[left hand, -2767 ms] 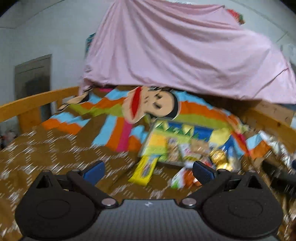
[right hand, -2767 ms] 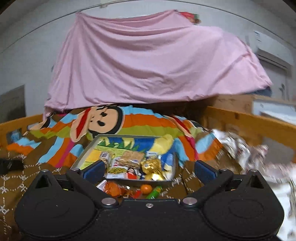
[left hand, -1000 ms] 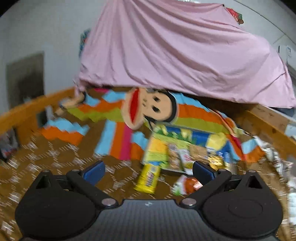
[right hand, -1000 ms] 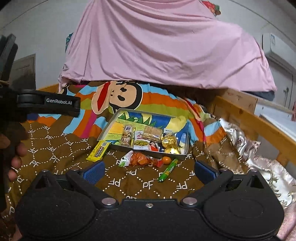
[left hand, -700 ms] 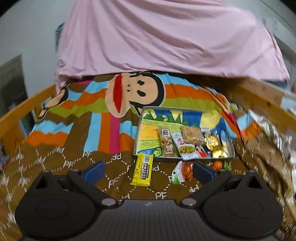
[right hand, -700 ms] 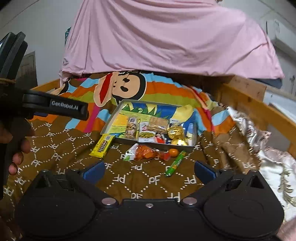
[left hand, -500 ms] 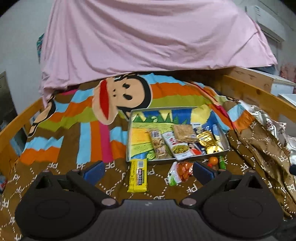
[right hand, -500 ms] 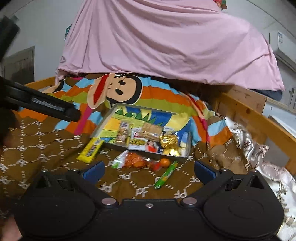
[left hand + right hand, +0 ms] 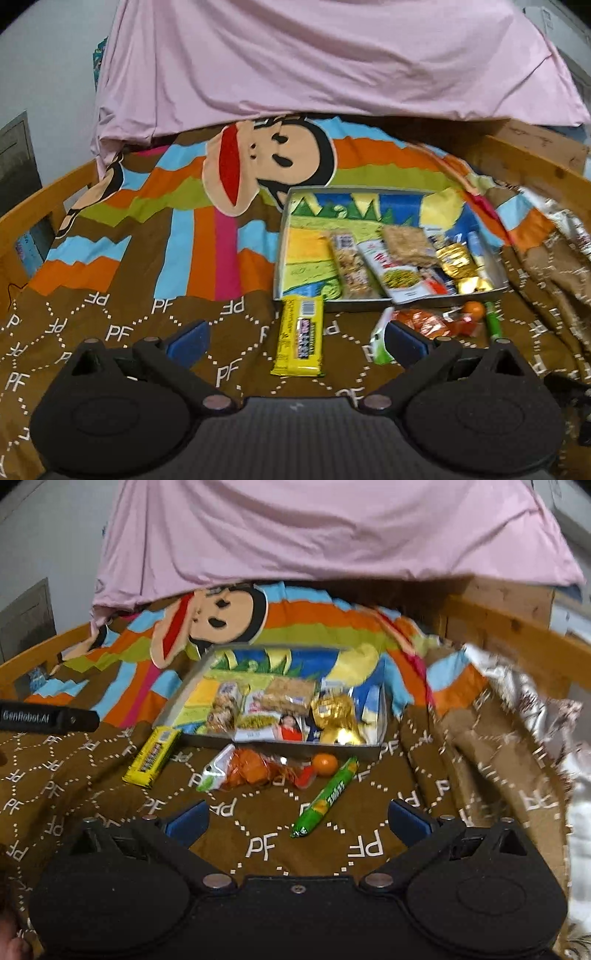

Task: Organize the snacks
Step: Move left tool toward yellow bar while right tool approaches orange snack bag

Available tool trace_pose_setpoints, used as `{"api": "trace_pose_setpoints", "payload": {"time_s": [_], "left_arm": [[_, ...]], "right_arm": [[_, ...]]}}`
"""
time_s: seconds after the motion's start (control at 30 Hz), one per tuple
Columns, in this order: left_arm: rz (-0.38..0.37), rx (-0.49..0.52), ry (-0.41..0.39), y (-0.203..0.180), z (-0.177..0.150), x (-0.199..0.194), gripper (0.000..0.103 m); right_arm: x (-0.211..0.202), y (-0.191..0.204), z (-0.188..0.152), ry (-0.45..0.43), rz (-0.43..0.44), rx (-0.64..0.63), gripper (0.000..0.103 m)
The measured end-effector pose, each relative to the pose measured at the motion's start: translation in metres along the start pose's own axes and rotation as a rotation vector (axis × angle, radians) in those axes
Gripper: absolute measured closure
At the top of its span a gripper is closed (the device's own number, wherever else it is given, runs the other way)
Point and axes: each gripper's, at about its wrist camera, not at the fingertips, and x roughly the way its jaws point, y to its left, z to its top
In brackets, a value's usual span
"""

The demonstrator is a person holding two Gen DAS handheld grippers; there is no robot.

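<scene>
A shallow grey tray lies on the bed and holds several snack packs. In front of it on the brown blanket lie a yellow bar, an orange snack bag, a small orange ball and a green tube. My left gripper is open and empty, just short of the yellow bar. My right gripper is open and empty, just short of the green tube.
A striped monkey-print blanket covers the bed. A pink sheet hangs behind it. Wooden bed rails run along both sides. A shiny crumpled cover lies at the right. The left gripper's body shows at the left.
Both grippers have come down and forward toward the snacks in front of the tray. Their jaws stayed open. The snacks have not moved.
</scene>
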Motion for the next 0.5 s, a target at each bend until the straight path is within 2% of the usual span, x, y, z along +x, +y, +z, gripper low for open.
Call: {"api": "trace_pose_setpoints", "payload": {"time_s": [0.17,0.33,0.5], "left_arm": [[-0.002,-0.012,0.010,0.002,-0.009,0.026,0.000],[-0.016,0.000,0.020,-0.003,-0.016,0.045,0.000],[-0.057,0.075,-0.016,-0.020,-0.019,0.059,0.000]], "right_arm": [[0.030,0.001,0.006,0.032,0.027,-0.029,0.001],[0.050,0.001,0.014,-0.019,0.046,-0.098,0.001],[0.068,-0.007,0.016,-0.025,0.028,-0.140,0.001]]}}
